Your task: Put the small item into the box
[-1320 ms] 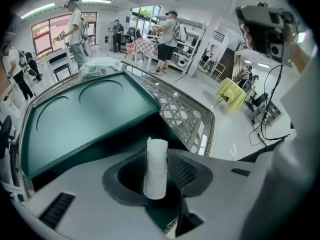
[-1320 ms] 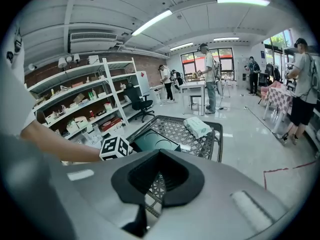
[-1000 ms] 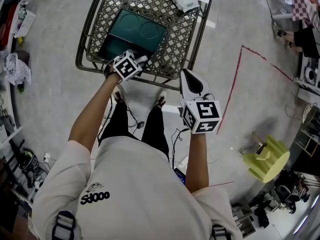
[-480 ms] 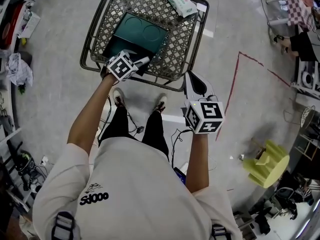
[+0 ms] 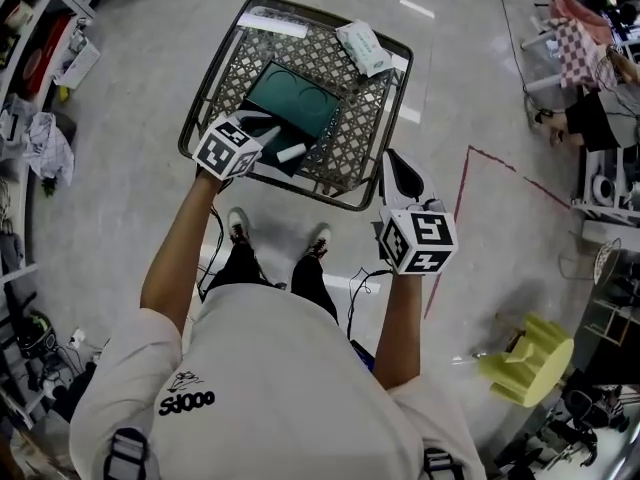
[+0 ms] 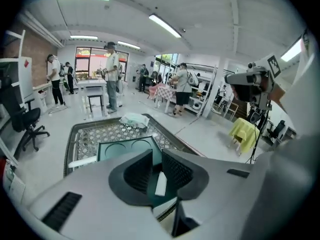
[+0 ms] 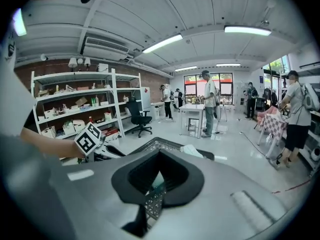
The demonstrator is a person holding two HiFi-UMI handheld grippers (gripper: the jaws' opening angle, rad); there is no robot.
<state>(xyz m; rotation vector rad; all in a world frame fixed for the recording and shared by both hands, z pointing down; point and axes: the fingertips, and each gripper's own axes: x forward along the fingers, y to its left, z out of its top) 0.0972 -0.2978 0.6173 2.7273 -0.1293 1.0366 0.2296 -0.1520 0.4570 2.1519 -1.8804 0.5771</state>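
Note:
A wire basket [image 5: 355,148] stands on the floor in front of the person, with a dark green box [image 5: 300,103] lying open inside it. My left gripper [image 5: 272,140] hangs over the basket's near left side. Its jaws have just been closing, and they grip a small white item [image 5: 291,152], a short tube that sticks out past the tips. In the left gripper view the item [image 6: 161,184] sits between the ribbed pads [image 6: 177,171], above the green box [image 6: 120,148]. My right gripper [image 5: 398,168] is shut and empty, just outside the basket's right rim.
A white packet [image 5: 364,48] lies in the basket's far right corner and a white strip [image 5: 272,23] along its far edge. A yellow stool [image 5: 527,358] and a red floor line [image 5: 455,208] are at the right. Shelves line the left; people stand beyond.
Both grippers have risen. The left one came up from the basket's near edge with the white item now between its jaws. The view has shifted, so the basket sits lower in frame.

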